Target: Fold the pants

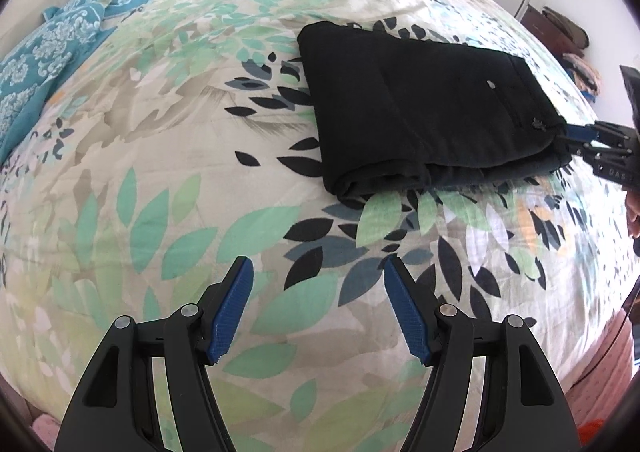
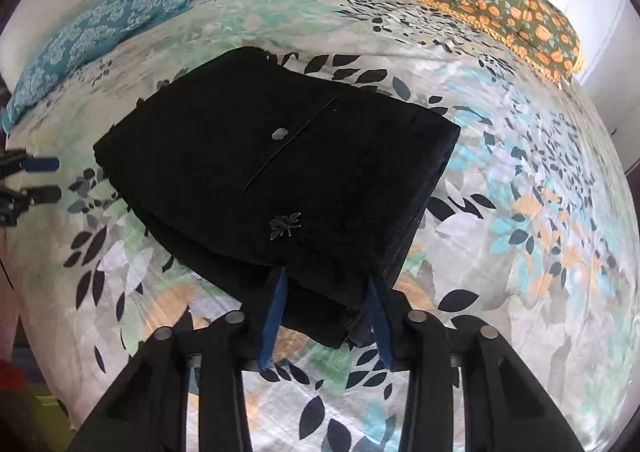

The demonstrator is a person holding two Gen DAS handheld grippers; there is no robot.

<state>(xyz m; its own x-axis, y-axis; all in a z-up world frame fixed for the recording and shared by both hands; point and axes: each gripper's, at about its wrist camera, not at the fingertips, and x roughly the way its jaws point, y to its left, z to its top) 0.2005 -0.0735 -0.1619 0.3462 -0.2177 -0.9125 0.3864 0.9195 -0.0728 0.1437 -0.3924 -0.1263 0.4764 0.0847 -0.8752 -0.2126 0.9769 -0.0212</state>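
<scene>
The black cotton pants [image 2: 276, 168] sit folded into a thick rectangular bundle out on the middle of the leaf-printed bedspread [image 1: 160, 212], well short of the teal patterned pillows [image 1: 48, 52] at the head edge. The right gripper [image 2: 326, 312] straddles the bundle's near corner, jaws spread, pads apparently touching the layers, likely squaring the stack. The left gripper [image 1: 318, 308] hangs wide apart, holding nothing, over the bed's near side.

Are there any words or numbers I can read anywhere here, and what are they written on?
"DAS": pale letters on the black body of the right tongs, seen in the left wrist view; the rest runs out of frame.
The black pants carry a small metal bug-shaped ornament and a button, but no readable writing.
The leafy bedspread and the pillows show only patterns.
</scene>
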